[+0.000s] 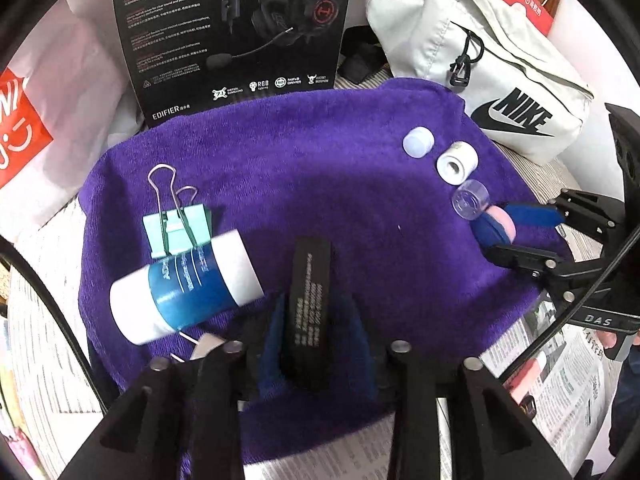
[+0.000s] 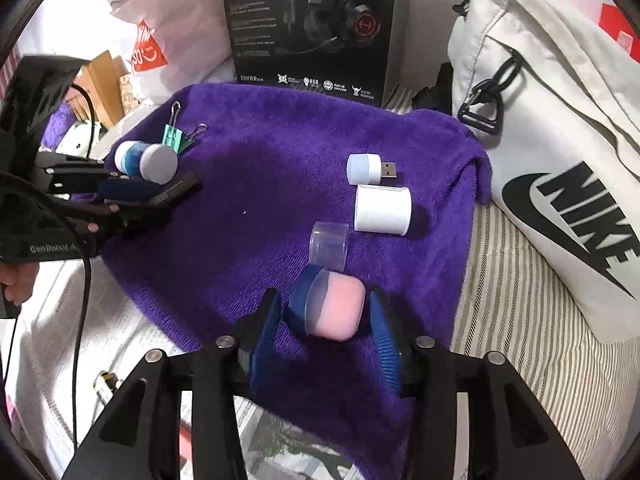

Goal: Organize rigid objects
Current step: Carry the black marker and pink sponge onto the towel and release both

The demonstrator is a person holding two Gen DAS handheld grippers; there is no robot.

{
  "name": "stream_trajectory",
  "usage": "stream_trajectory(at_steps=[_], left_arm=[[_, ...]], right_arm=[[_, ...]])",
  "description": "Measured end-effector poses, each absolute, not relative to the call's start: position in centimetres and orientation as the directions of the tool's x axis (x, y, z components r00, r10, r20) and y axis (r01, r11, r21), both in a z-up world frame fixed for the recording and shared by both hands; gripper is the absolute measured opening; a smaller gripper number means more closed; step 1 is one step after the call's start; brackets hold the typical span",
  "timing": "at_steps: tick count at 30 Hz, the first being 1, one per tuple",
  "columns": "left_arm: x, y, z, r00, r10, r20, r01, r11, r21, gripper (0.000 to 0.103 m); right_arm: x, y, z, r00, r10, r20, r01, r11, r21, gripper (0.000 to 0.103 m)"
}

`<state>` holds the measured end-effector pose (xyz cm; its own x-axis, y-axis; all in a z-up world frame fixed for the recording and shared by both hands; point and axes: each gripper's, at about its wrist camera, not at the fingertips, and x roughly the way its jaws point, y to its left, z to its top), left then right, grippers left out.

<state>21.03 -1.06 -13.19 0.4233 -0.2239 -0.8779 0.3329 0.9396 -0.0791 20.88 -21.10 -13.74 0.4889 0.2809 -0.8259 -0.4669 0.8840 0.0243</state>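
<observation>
On the purple towel (image 1: 320,168) a flat black bar (image 1: 311,292) lies between the blue pads of my left gripper (image 1: 316,304); the jaws stand slightly apart, with a gap on the right side. A white and blue glue tube (image 1: 184,292) and a teal binder clip (image 1: 176,232) lie just to its left. My right gripper (image 2: 324,300) straddles a pink and blue case (image 2: 336,312) resting on the towel, its pads not pressing it. Beyond the case sit a clear cap (image 2: 329,246), a white cylinder (image 2: 383,210) and a white USB light (image 2: 362,168).
A black headset box (image 1: 236,32) stands at the towel's far edge. A white Nike bag (image 2: 560,160) lies to the right, a red and white plastic bag (image 1: 24,132) to the left. Newspaper (image 1: 560,380) and striped bedding (image 2: 520,320) lie under the towel.
</observation>
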Motion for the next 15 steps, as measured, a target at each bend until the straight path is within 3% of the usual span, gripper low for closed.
stream_trajectory(at_steps=[4,9,15], left_arm=[[20.3,-1.3,-13.2,0.418,-0.211,-0.883,0.322,0.944,-0.073,0.042],[18.4,-1.0,-11.8,0.441,-0.208,-0.873,0.307,0.949,-0.071,0.042],[14.6,-0.1,-8.7,0.518,-0.22,-0.827,0.285,0.955,-0.075,0.051]], right_arm=[[19.7,-21.8,-13.0,0.479,0.312,-0.82,-0.459,0.886,0.068,0.053],[16.6,-23.3,-11.2,0.503,0.302,-0.81,-0.438,0.897,0.062,0.056],[11.9,-22.6,-10.2,0.493,0.344,-0.799,-0.529,0.848,0.039,0.059]])
